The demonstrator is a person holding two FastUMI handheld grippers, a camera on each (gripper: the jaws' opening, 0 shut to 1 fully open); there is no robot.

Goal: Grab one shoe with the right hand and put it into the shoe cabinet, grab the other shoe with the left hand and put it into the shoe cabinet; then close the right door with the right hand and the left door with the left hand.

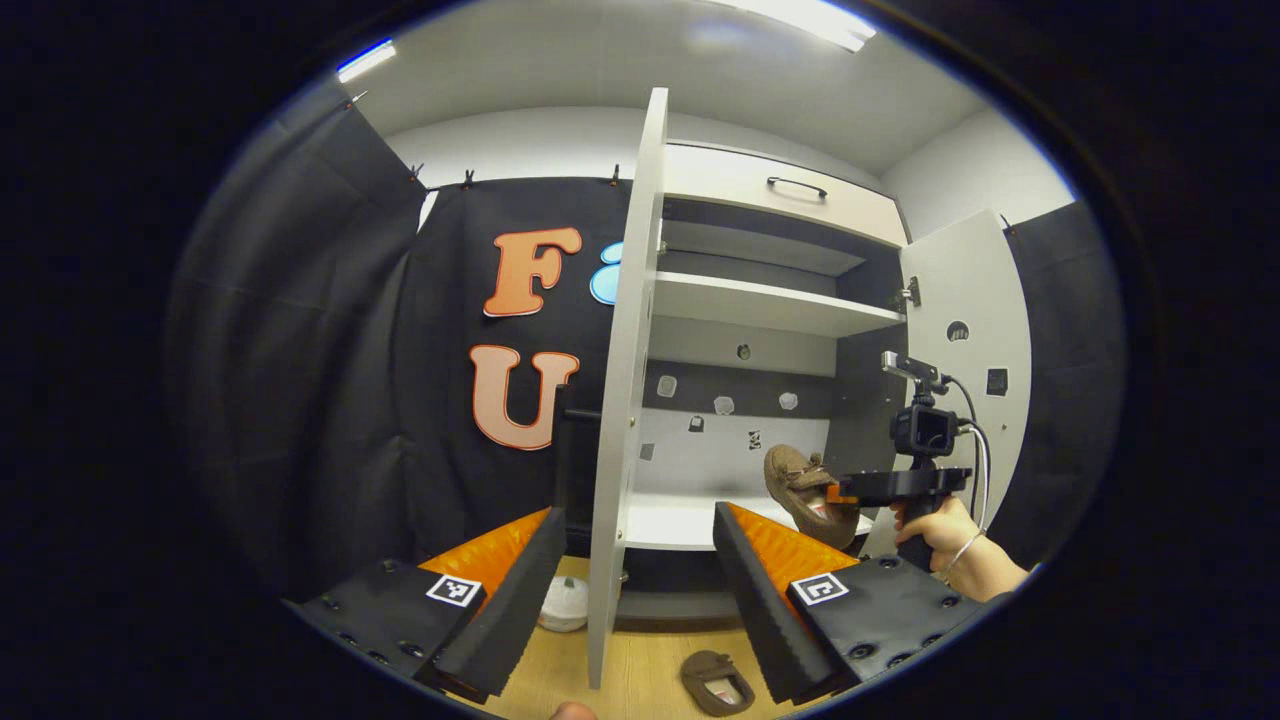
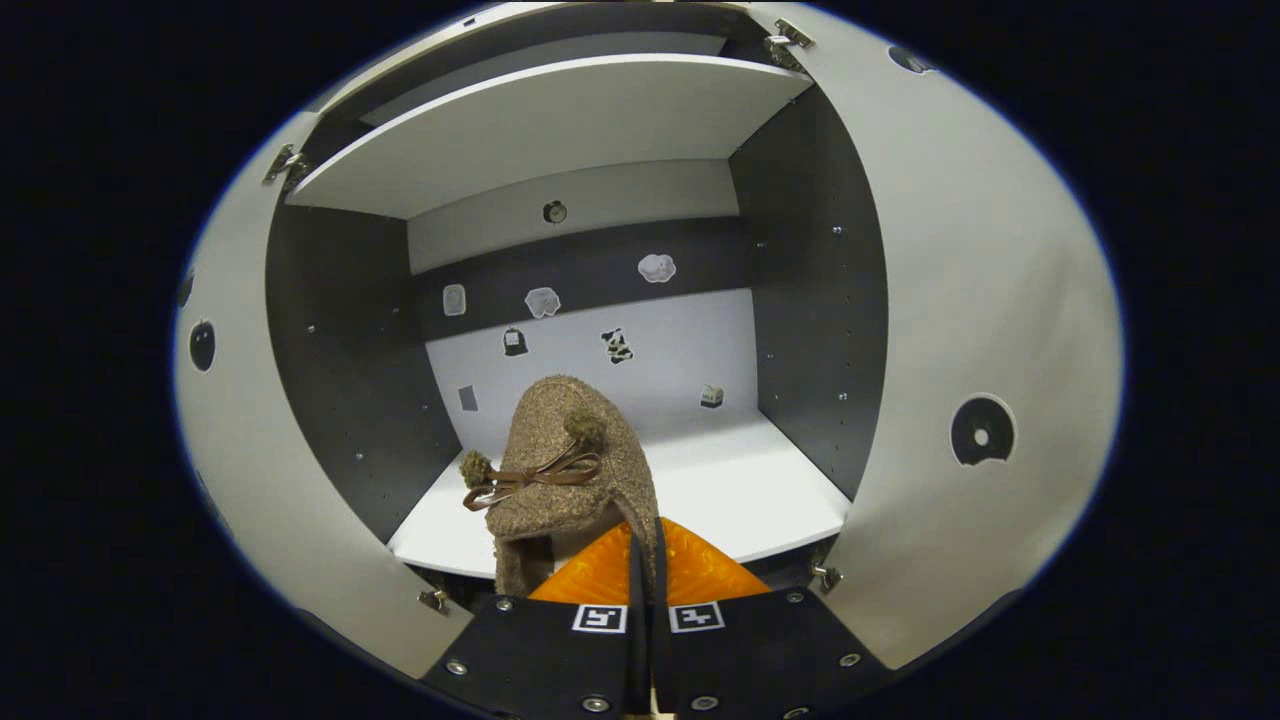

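Observation:
A brown fuzzy shoe (image 2: 565,470) with a bow hangs toe-up in my right gripper (image 2: 645,540), which is shut on its heel edge. It hovers just in front of the cabinet's white lower shelf (image 2: 740,490). The left gripper view shows that same shoe (image 1: 805,490) held by the right gripper (image 1: 840,492) at the cabinet opening. The second brown shoe (image 1: 715,683) lies on the wooden floor below. My left gripper (image 1: 637,512) is open and holds nothing, with the edge of the left door (image 1: 625,400) seen between its fingers.
Both cabinet doors stand wide open, the left door (image 2: 240,480) and the right door (image 2: 980,300). An upper shelf (image 2: 560,120) sits above the opening. A small white object (image 1: 565,605) lies on the floor by the left door. A hand (image 1: 945,535) holds the right gripper.

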